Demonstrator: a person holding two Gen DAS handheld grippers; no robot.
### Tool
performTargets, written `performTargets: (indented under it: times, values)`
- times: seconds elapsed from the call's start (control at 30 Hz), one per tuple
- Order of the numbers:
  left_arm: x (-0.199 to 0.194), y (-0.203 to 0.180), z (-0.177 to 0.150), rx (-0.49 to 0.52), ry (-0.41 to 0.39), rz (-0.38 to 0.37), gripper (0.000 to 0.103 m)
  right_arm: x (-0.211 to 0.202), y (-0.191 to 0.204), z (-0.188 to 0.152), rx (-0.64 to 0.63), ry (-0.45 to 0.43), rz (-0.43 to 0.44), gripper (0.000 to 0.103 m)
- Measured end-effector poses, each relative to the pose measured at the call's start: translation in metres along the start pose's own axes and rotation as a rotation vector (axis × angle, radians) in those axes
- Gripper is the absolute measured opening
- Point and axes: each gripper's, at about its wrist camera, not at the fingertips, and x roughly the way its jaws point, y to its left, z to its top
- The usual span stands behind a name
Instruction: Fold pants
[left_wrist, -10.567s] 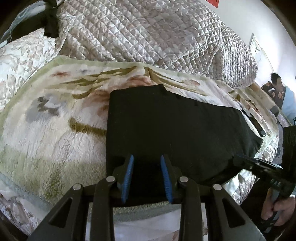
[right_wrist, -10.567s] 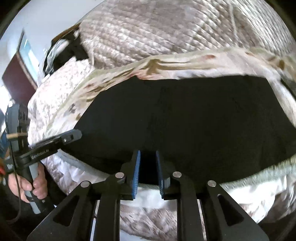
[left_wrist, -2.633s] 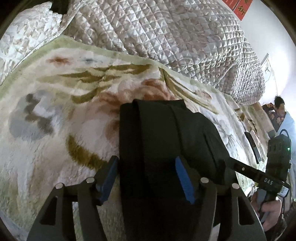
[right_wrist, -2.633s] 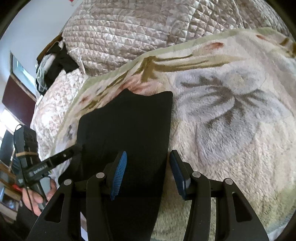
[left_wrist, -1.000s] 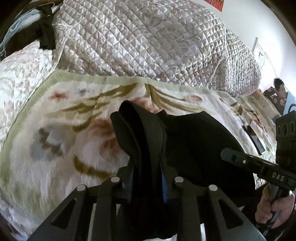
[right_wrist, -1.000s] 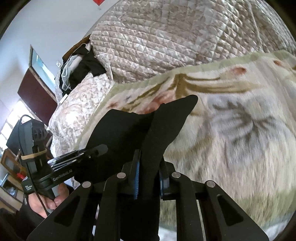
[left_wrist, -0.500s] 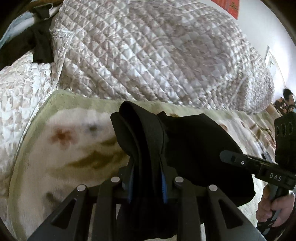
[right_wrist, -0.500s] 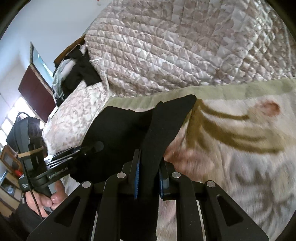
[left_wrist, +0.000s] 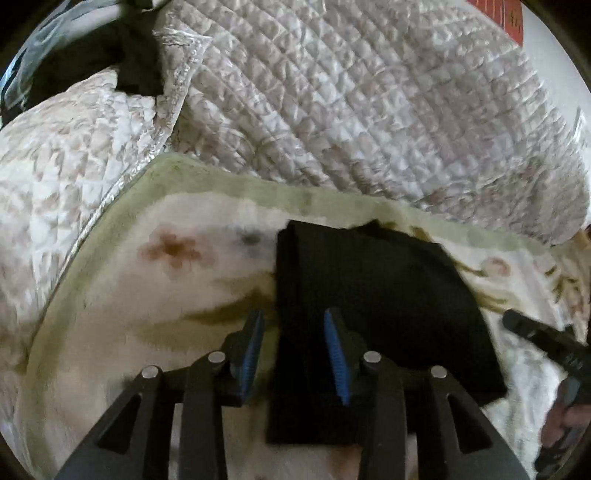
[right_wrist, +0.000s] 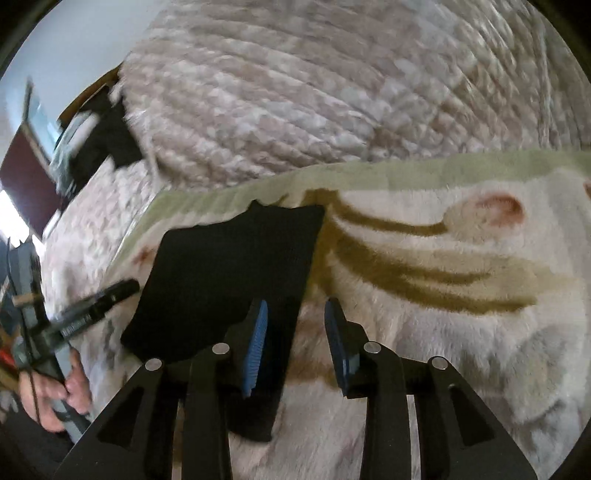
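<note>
The black pants (left_wrist: 373, 295) lie folded into a compact rectangle on the floral fleece blanket (left_wrist: 166, 295). My left gripper (left_wrist: 293, 350) is open, its blue pads either side of the fold's left edge. In the right wrist view the pants (right_wrist: 229, 273) lie flat, and my right gripper (right_wrist: 297, 345) is open over their right edge. Each gripper shows in the other's view: the right one at the right edge (left_wrist: 543, 339), the left one at the left (right_wrist: 88, 310).
A bulky quilted comforter (left_wrist: 351, 103) is heaped behind the blanket. Dark clothes (left_wrist: 122, 62) lie on a quilted pillow at the far left. The blanket's green border (right_wrist: 369, 177) runs just beyond the pants.
Half a second ago both grippers were shut on the lifted pants. Now the pants lie flat on the blanket and both grippers have opened and let go.
</note>
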Motion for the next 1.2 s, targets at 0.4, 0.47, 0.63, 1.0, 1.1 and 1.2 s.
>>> performTargets:
  times: [0.4,0.47,0.63,1.0,1.1,1.2]
  values:
    - [-0.017,-0.039,-0.039,0.119,0.023,-0.037,0.036,-0.009,0.046,-0.042,-0.161,0.025,-0.01,0.018]
    - [-0.023,-0.039,-0.044,0.108,0.018,-0.028,0.036,-0.02,0.048,-0.046,-0.162,0.013,-0.011,0.018]
    - [-0.036,-0.042,-0.064,0.105,0.032,0.001,0.036,-0.036,0.058,-0.066,-0.185,0.009,-0.04,0.022]
    - [-0.038,-0.033,-0.095,0.071,0.07,0.065,0.043,-0.041,0.059,-0.098,-0.207,0.043,-0.106,0.028]
    - [-0.033,-0.031,-0.096,0.07,0.077,0.076,0.045,-0.035,0.056,-0.1,-0.217,0.052,-0.127,0.028]
    - [-0.028,-0.028,-0.099,0.066,0.089,0.086,0.048,-0.028,0.053,-0.103,-0.222,0.062,-0.15,0.028]
